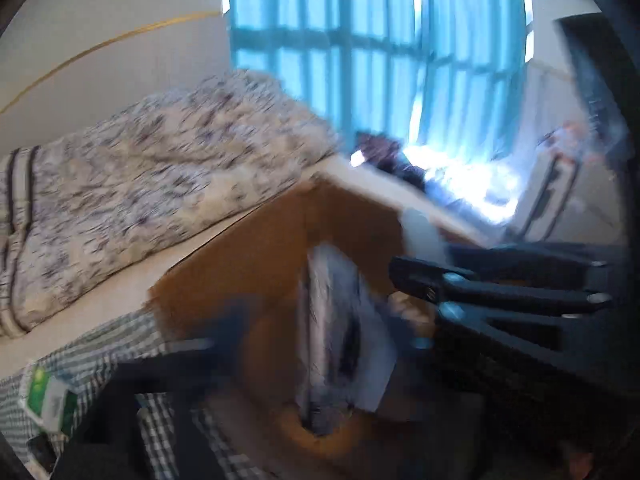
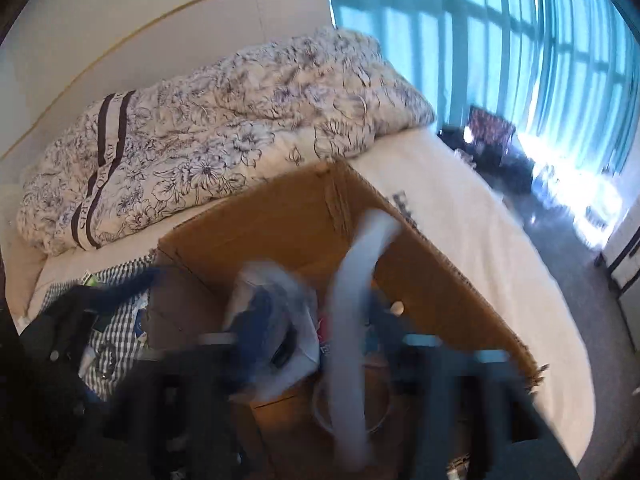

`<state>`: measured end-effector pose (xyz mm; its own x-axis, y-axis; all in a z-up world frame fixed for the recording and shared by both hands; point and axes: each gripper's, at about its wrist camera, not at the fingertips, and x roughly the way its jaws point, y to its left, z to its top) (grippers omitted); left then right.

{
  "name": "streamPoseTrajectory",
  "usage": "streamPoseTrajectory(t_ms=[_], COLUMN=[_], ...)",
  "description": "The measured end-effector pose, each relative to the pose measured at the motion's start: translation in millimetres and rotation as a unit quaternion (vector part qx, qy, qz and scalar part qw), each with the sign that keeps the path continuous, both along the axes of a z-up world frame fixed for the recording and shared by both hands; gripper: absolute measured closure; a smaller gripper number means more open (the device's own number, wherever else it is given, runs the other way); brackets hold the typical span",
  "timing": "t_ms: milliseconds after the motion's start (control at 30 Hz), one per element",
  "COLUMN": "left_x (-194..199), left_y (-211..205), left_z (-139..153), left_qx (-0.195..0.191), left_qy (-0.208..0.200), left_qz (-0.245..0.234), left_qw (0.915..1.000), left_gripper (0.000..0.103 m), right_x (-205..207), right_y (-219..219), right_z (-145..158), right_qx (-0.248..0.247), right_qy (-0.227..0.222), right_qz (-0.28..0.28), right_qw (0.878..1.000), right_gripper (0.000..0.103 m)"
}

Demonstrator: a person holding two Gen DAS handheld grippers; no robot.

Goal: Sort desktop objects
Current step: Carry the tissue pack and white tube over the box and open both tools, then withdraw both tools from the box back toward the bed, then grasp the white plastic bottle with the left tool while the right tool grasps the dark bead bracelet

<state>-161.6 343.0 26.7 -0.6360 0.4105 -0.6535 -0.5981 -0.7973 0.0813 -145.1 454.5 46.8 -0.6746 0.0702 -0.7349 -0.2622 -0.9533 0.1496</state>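
Cardboard box: brown, open-topped, standing on the bed; every place below is given relative to it.
Box in the left wrist view: cardboard box fills the middle, seen into one inner corner.
Quilt: white with a dark flower print and a dark striped band, heaped on the bed just behind the box.
Bed surface: pale cover, running along the box's right side and past it.
Curtain: blue, lit from behind, well behind the box to the right.
Checked cloth: grey and white, lying just left of the box; it also shows as checked cloth in the left wrist view.
Green and white packet: on the checked cloth, left of the box.
White curved object: blurred, long and bent, reaching from the box's far right rim down into the box; what it is I cannot tell.
Pale bag: crumpled, with something dark blue in it, inside the box at its left half.
Flat pale item: blurred, standing on edge inside the box.
Left gripper: dark fingers over the box opening, set apart on either side of the flat pale item; whether they grip it I cannot tell.
Right gripper: over the box's near side, heavily blurred; how wide it stands and whether it holds the white curved object I cannot tell.
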Motion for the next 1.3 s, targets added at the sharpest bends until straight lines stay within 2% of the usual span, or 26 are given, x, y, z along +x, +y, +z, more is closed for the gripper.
streamPoseTrajectory(t_ms=[67,167,333,567,733,833,1000,1133,1300], left_x=[-3.0,-6.6,3.4,19.7,36.8,45.8,54.9,59.0,54.9], left_y=[-6.9,-22.6,-61.2,-143.9,-228.0,-280.0,-360.4,-407.3,-431.1], left_z=[1.3,7.9,24.8,31.8,25.4,12.6,-21.7,-58.3,-98.1], left_qx=[-0.005,0.006,0.007,0.001,-0.007,-0.014,-0.044,-0.051,-0.031], left_qy=[0.016,0.005,0.020,0.016,0.004,-0.003,-0.010,-0.031,-0.067], left_qz=[0.017,0.026,0.059,0.124,0.185,0.224,0.281,0.308,0.306], left_qw=[0.9997,0.9996,0.9980,0.9921,0.9827,0.9744,0.9587,0.9496,0.9490], left_gripper=[0.005,0.004,0.002,0.000,0.000,0.000,0.000,0.000,0.000], right_x=[3.9,9.8,26.0,55.6,70.2,72.2,66.2,65.6,54.5], right_y=[2.0,-0.6,-20.6,-93.5,-153.4,-192.4,-232.5,-259.7,-287.3], right_z=[2.0,11.7,29.2,46.8,38.0,17.9,-20.1,-47.6,-69.5], right_qx=[0.012,0.016,0.024,0.028,0.023,0.019,-0.005,0.011,0.018], right_qy=[0.012,0.026,0.042,0.061,0.056,0.038,0.001,-0.020,-0.037], right_qz=[-0.008,-0.009,-0.013,0.042,0.084,0.109,0.134,0.154,0.175], right_qw=[1.000,0.999,0.999,0.997,0.995,0.993,0.991,0.988,0.984], right_gripper=[0.034,0.034,0.034,0.034,0.034,0.034,0.034,0.034,0.034])
